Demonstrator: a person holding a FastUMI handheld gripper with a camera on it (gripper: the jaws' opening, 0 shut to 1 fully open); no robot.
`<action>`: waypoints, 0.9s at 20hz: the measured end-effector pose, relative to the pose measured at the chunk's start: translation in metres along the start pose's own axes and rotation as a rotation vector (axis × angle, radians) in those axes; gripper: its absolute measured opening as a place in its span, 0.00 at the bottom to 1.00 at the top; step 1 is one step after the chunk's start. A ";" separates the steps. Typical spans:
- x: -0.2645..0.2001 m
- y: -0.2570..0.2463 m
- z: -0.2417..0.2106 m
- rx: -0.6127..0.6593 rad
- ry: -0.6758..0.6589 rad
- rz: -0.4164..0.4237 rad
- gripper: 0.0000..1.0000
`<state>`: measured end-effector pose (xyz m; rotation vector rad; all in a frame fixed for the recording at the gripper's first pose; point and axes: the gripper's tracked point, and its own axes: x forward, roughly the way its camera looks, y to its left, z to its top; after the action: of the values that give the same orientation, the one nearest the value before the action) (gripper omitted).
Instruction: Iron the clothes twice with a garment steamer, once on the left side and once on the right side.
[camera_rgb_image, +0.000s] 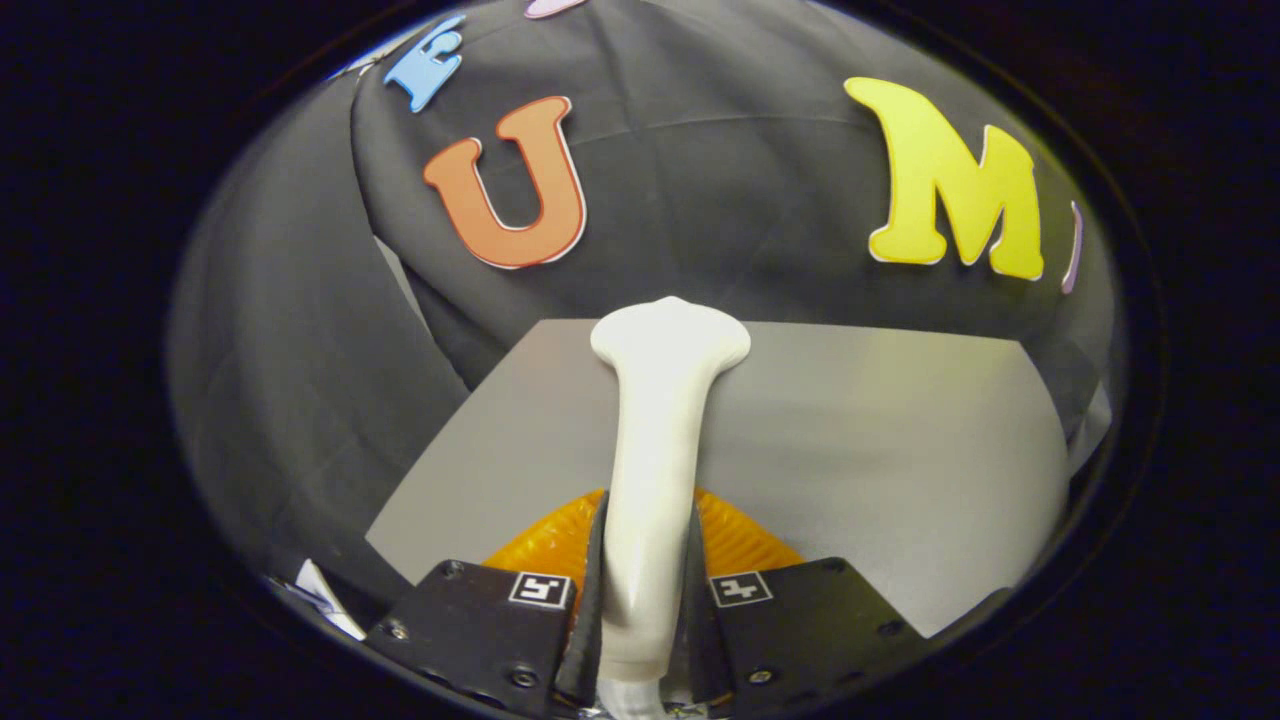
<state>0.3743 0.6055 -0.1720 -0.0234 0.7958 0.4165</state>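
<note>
A white garment steamer (658, 430) stands up between my fingers, its handle pinched by both and its wide head (670, 340) flaring out beyond them. My gripper (645, 575) is shut on that handle, the black fingers (592, 590) pressing from both sides. An orange ribbed piece (740, 535) peeks out just behind the fingers on either side of the handle. Under the steamer lies a flat grey surface (880, 450) that reaches to the booth's black cloth wall; I cannot tell whether it is a garment or a tabletop.
Black cloth (300, 380) hangs in folds on the left and behind the grey surface. A scrap of white paper (325, 595) lies low on the left by the gripper body.
</note>
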 end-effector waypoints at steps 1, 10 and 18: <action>-0.002 0.001 -0.002 -0.001 0.008 0.017 0.37; -0.078 -0.005 -0.004 -0.010 -0.103 0.101 0.31; -0.185 -0.040 -0.011 -0.040 -0.258 0.117 0.31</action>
<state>0.2665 0.5015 -0.0559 0.0389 0.5353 0.5341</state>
